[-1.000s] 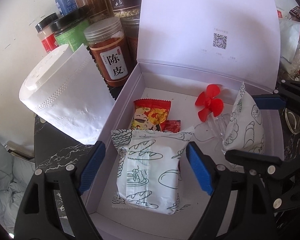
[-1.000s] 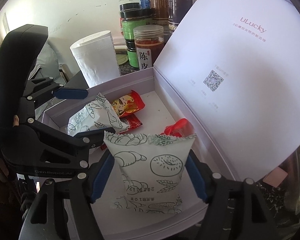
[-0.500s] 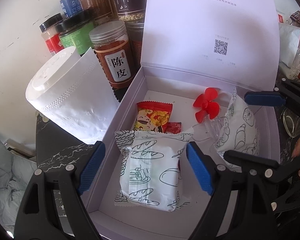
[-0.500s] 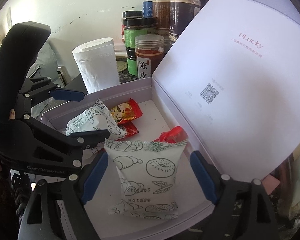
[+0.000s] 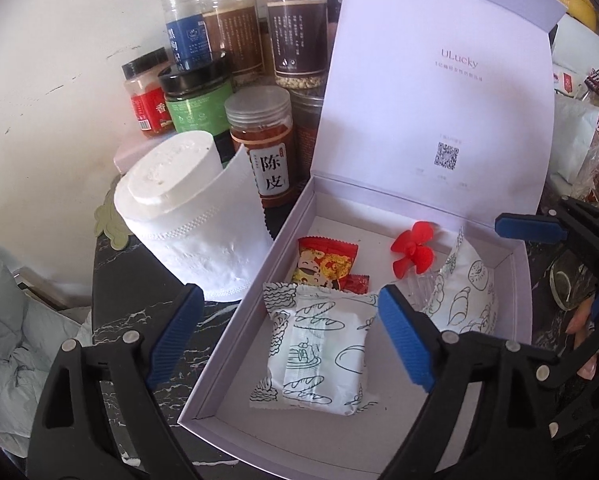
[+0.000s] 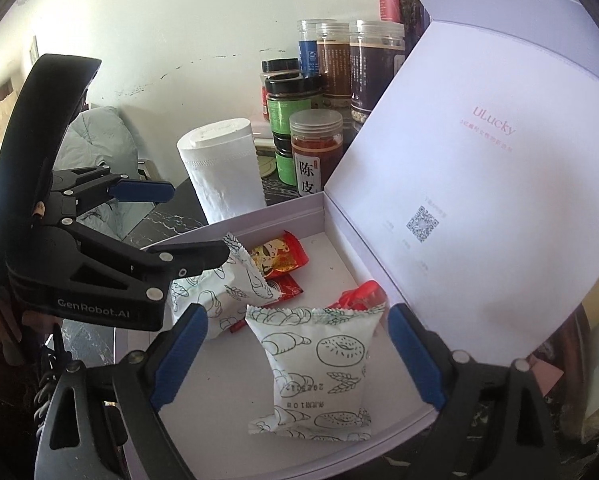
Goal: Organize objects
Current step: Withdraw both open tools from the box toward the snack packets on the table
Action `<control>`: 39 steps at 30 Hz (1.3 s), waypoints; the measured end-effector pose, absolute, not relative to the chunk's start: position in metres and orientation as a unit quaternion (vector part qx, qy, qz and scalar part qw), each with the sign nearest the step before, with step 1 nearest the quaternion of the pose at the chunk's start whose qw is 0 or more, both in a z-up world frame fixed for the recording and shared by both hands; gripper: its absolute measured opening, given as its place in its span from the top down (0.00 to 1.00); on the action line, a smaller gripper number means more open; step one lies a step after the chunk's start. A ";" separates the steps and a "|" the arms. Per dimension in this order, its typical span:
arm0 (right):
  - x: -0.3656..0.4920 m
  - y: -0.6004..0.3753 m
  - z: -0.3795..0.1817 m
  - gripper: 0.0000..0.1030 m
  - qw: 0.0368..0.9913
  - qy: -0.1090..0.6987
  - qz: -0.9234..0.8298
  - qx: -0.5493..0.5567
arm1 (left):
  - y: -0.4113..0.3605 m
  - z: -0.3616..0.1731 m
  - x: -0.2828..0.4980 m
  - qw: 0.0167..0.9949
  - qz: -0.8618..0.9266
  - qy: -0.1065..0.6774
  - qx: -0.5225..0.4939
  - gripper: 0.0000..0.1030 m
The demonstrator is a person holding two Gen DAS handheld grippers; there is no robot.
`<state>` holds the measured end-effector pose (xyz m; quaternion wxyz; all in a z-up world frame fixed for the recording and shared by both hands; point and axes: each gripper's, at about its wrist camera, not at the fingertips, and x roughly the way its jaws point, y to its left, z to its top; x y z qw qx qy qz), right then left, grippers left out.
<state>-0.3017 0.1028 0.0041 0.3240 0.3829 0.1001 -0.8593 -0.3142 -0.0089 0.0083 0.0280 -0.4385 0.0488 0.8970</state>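
Both grippers hang open above an open box, each just clear of a bread packet lying inside.

The left gripper point(image 5: 287, 336) and right gripper point(image 6: 295, 356) have just been opening; each stands wide, pads off the packet below. Nearest, the left bread packet point(image 5: 319, 344) lies flat in the pale box point(image 5: 219, 356); the right bread packet point(image 6: 319, 364) leans at the right side. Beyond sit a red snack sachet point(image 5: 325, 262) and red propeller point(image 5: 415, 252). Both packets look stowed; the raised lid point(image 5: 439, 92) probably remains to close. Both grippers tilt downward. Farther left stand a tissue roll point(image 5: 195, 220) and jars point(image 5: 263, 136).
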 end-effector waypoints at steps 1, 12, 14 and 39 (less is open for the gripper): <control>-0.301 0.102 0.006 0.10 0.323 0.102 -0.860 0.382 | -0.016 0.004 -0.322 0.026 0.898 0.047 -0.436 0.13; -0.291 0.111 0.036 0.10 0.278 0.092 -0.882 0.369 | -0.029 0.035 -0.292 -0.015 0.915 0.038 -0.401 0.13; -0.289 0.113 0.040 0.10 0.266 0.085 -0.886 0.371 | -0.029 0.040 -0.289 -0.023 0.919 0.037 -0.392 0.12; -0.168 0.119 0.090 0.10 0.236 0.095 -0.909 0.330 | -0.030 0.088 -0.168 -0.054 0.928 0.025 -0.368 0.09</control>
